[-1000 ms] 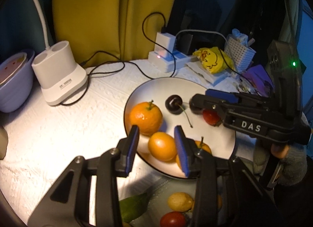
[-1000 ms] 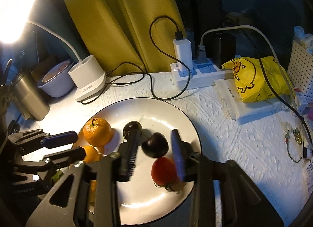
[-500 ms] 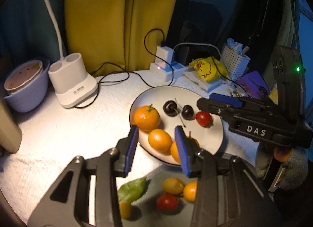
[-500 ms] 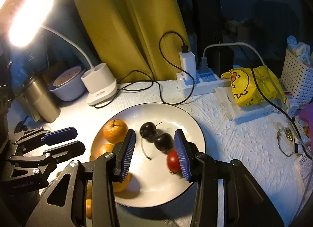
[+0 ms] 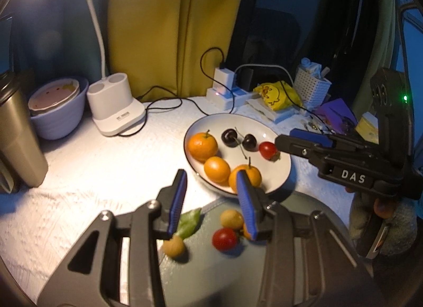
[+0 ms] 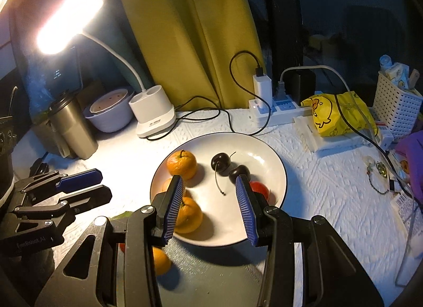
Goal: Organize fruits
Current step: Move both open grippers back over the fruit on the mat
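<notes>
A white plate (image 5: 275, 127) (image 6: 264, 148) holds three oranges (image 5: 202, 145) (image 6: 181, 163), two dark cherries (image 5: 229, 136) (image 6: 220, 162) and a red cherry tomato (image 5: 267, 149) (image 6: 260, 188). Nearer me, a grey board (image 5: 304, 217) (image 6: 227, 275) carries a red tomato (image 5: 224, 238), two small yellow fruits (image 5: 231, 219), a small orange (image 6: 160, 260) and a green leaf (image 5: 188, 222). My left gripper (image 5: 211, 198) is open and empty above the board's far edge; it also shows in the right wrist view (image 6: 90, 185). My right gripper (image 6: 208, 208) is open and empty above the plate's near rim; it also shows in the left wrist view (image 5: 301, 138).
A white lamp base (image 5: 116, 110) (image 6: 154, 116), a lavender bowl (image 5: 56, 107) and a steel tumbler (image 5: 17, 135) (image 6: 71, 127) stand at the left. A power strip with cables (image 6: 275, 111), a yellow duck bag (image 6: 335, 114) and a white basket (image 6: 396, 106) crowd the back right.
Both grippers have pulled back and up from the plate, so more of the table and the grey board shows. Both stay open and empty.
</notes>
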Available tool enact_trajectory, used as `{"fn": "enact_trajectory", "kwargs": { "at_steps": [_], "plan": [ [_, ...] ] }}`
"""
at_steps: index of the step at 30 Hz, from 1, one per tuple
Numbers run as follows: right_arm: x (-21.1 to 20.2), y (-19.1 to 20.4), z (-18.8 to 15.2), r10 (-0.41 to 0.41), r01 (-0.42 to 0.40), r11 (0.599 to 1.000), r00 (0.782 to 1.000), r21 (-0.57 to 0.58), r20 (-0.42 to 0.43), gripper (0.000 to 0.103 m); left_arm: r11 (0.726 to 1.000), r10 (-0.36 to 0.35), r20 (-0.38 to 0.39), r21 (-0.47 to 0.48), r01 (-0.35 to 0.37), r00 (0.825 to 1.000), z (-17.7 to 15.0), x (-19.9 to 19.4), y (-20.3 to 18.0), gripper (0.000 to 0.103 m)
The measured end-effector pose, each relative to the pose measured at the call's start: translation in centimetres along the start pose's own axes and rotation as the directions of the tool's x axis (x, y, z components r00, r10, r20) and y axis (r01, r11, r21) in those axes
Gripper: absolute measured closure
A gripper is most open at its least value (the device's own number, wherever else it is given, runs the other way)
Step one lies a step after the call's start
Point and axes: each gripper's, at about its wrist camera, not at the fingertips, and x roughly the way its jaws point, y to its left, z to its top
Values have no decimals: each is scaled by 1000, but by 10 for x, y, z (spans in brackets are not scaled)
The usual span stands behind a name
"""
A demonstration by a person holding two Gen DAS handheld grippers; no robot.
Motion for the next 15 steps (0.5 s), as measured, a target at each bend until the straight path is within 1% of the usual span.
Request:
{"fn": "enact_trajectory", "kwargs": {
  "at_steps": [15],
  "plan": [
    [-19,24,-26,9,-9,1000,1000,-14,-21,59,1000,10,-6,-25,-10,1000,-34,-27,3,63]
  ]
}}
